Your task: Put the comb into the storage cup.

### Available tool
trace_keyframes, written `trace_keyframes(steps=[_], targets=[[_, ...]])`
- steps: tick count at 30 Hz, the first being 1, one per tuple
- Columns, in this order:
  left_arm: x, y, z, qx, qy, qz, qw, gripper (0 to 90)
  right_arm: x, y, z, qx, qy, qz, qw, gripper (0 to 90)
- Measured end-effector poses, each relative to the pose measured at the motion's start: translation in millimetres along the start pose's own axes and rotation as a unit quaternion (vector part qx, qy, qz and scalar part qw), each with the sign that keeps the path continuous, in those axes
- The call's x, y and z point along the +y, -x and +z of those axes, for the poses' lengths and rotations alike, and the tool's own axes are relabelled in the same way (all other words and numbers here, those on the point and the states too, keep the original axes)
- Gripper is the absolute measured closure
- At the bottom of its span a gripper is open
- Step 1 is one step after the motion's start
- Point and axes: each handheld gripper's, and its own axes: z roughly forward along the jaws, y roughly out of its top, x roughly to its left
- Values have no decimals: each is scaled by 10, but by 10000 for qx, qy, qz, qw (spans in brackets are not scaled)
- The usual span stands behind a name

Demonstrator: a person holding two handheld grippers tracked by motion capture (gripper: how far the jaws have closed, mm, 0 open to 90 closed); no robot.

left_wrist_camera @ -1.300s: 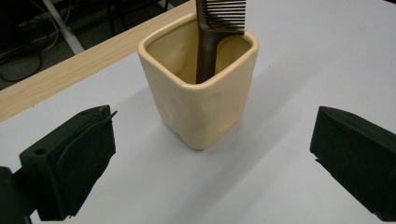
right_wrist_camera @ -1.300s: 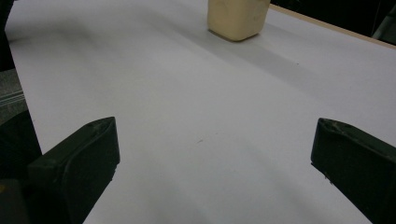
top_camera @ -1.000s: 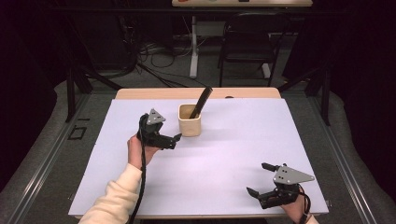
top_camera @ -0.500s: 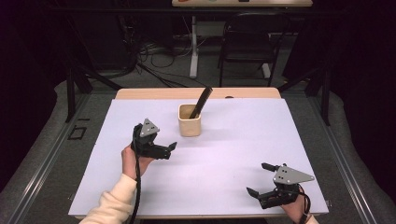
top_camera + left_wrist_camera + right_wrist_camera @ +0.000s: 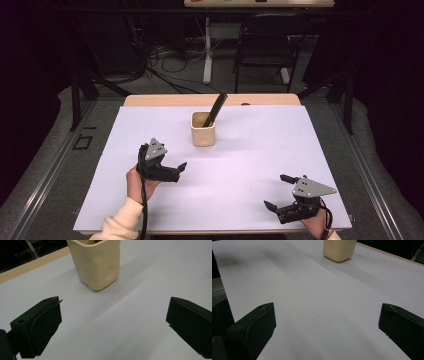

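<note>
Two grippers, one cup: your scene, listed from the largest thing down.
Table (image 5: 260,100): its wooden edge showed past the far side of the sheet, well beyond both of your pairs of jaws.
White sheet (image 5: 250,165): it covered nearly the whole tabletop and lay under both grippers; in your two gripper views it was the bare ground between the jaws.
Right gripper (image 5: 282,192): you held it at the near right corner of the sheet, jaws spread wide with nothing between them, the grey three-cornered plate on top.
Left gripper (image 5: 181,167): you held it at the near left of the sheet, jaws wide apart in the left gripper view and empty, their tips pointing toward the middle of the sheet.
Cream cup (image 5: 203,128): the thing you were nearest to. It stood upright on the sheet, ahead of your left jaws and a little toward the left jaw, near but not between them and not touched. From your right jaws it stood well apart, far ahead at the top of the right gripper view (image 5: 339,249).
Dark utensil (image 5: 215,110): it stood in the cup, leaning so that its upper end rose past the cup's far rim, away from both of your grippers.
</note>
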Motion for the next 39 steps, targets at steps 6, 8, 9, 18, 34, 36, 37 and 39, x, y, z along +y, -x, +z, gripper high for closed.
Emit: trace_keyframes(steps=[6,8,9,18,34,36,37,39], targets=[[-82,57,-61,-46,62,43,10000,0,1,-3,1,-3,-7,1,10000,6],[-107,78,-79,-56,78,50,9999,0,1,-2,2,1,-14,-2,10000,6],[-122,85,-88,-102,74,54,9999,0,1,-2,2,1,-11,-2,10000,6],[-241,169,-157,-165,59,183,9997,0,1,-2,5,-1,-21,0,10000,6],[-411,236,-303,-202,124,212,9995,0,1,-2,5,-16,-13,26,10000,6],[-432,248,-327,-182,156,221,9995,0,-1,-1,4,-18,-19,27,10000,6],[-442,253,-338,-169,169,213,9995,0,-1,-1,4,-15,-16,30,10000,6],[-468,263,-346,-147,135,228,9995,0,0,-2,4,-16,-12,19,10000,6]])
